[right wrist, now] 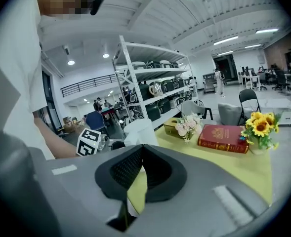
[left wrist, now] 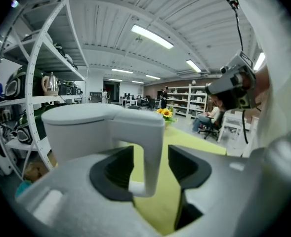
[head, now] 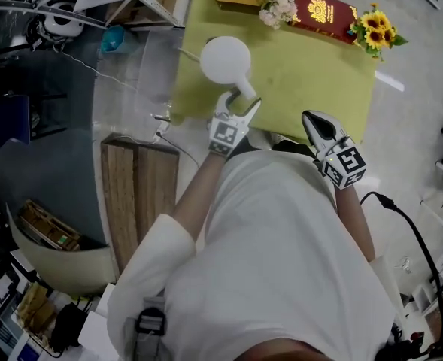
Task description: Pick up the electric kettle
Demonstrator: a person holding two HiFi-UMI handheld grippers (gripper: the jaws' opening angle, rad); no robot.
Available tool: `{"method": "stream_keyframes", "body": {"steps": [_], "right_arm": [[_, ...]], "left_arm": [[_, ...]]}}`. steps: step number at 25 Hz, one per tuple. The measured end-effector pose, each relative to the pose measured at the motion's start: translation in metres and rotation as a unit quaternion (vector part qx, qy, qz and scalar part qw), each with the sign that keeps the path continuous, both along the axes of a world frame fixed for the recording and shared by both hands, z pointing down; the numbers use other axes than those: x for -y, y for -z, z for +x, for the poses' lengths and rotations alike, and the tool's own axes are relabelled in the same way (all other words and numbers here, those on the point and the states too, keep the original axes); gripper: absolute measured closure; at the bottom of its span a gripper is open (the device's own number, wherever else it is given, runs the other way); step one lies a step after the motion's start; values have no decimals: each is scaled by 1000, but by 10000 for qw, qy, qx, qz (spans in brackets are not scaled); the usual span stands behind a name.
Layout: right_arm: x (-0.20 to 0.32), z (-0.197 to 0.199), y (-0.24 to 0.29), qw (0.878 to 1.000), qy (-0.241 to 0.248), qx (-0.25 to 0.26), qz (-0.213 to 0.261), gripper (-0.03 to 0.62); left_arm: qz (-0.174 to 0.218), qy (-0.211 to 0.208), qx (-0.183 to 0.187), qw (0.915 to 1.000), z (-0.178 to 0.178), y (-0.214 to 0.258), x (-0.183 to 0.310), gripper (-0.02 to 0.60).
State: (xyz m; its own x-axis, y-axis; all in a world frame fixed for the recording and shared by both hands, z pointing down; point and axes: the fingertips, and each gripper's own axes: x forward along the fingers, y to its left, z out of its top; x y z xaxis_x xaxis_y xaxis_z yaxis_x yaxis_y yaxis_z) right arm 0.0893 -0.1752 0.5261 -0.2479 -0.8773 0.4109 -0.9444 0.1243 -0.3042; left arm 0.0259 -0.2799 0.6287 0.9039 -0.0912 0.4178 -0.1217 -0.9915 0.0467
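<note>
Kettle (head: 225,59): white, lid closed, standing upper centre of the head view on the yellow-green cloth (head: 311,74). We judge it a stiff, smooth plastic shell. We cannot tell whether there is water inside, so we would plan for weight. The handle (head: 244,90) is the place to grip, on its upright bar. A load hung off to one side like that will probably want to swing or tip.

Left gripper (head: 241,105): jaws wide. In the left gripper view the handle (left wrist: 152,152) stands between the pads, closer to the left-of-frame pad, with a clear gap on the right. No squeeze on it yet.

Right gripper (head: 311,119): lower right of the kettle, well apart from it. Its jaws are closed tip to tip with nothing between them.

A book (head: 323,10) and sunflowers (head: 377,28) lie at the upper right, away from the kettle.
</note>
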Motion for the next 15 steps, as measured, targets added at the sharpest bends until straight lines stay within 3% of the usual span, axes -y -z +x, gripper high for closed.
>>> {"method": "stream_keyframes", "body": {"steps": [12,14,15], "right_arm": [[-11,8,0,9981,-610,-17,-127,591],[-14,9,0,9974,-708,-25,-141,591],[-15,10,-1,9970,-763,-25,-147,591]], "left_arm": [[63,-818,-54,9966,41,-13,-14,369],[116,-786,3,9968,45,-16,-11,420],[176,-716,43,9973,45,-17,-7,476]]}}
